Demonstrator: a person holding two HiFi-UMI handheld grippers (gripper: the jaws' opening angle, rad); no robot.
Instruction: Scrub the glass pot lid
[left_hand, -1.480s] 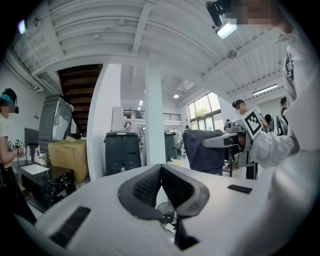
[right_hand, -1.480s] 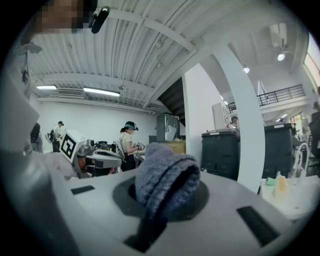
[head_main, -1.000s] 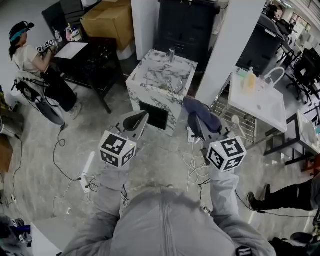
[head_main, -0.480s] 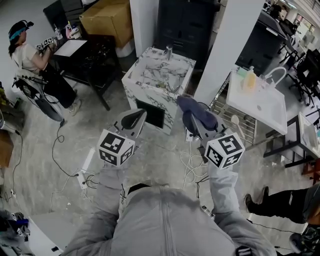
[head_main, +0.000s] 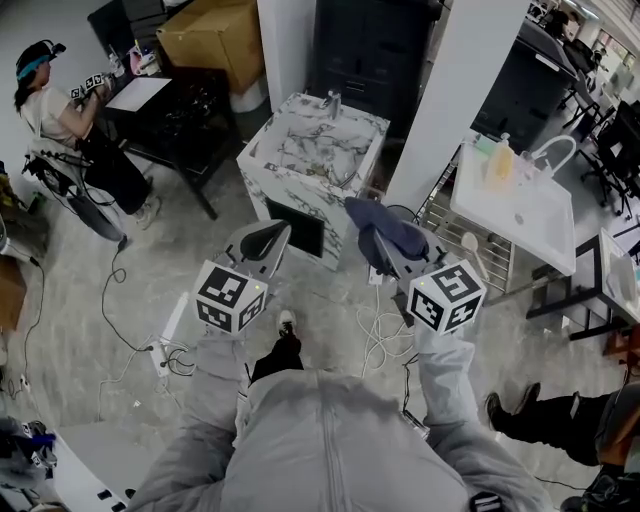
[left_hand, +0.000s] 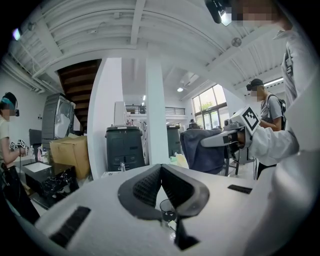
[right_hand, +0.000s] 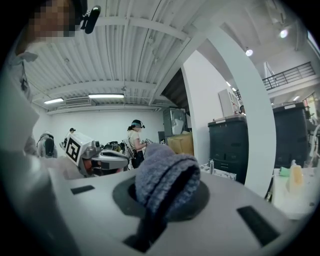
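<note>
The person has stepped forward, a foot (head_main: 286, 322) now showing, toward the far marble sink counter (head_main: 262, 163); scrubbing isn't under way. The right gripper (head_main: 372, 232) stays clamped on a blue cloth (head_main: 392, 226). The left gripper (head_main: 266, 238) is pinched together, empty. I can't make out the glass lid.

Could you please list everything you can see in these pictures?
Counter: one, white marble, centre, with a basin and tap.
Sink: one, white, right.
Bottle: one, yellow, on the sink's rim.
Box: one, brown cardboard, top.
Cabinet: one, black, behind the counter.
Desk: one, black, upper left.
Seated person: one, pale top, at the desk.
Cables: several, white and black, on the floor.
Cloth: one, blue, in the right gripper.
Left gripper: one, grey, shut, empty.
Right gripper: one, grey, shut on the cloth.
</note>
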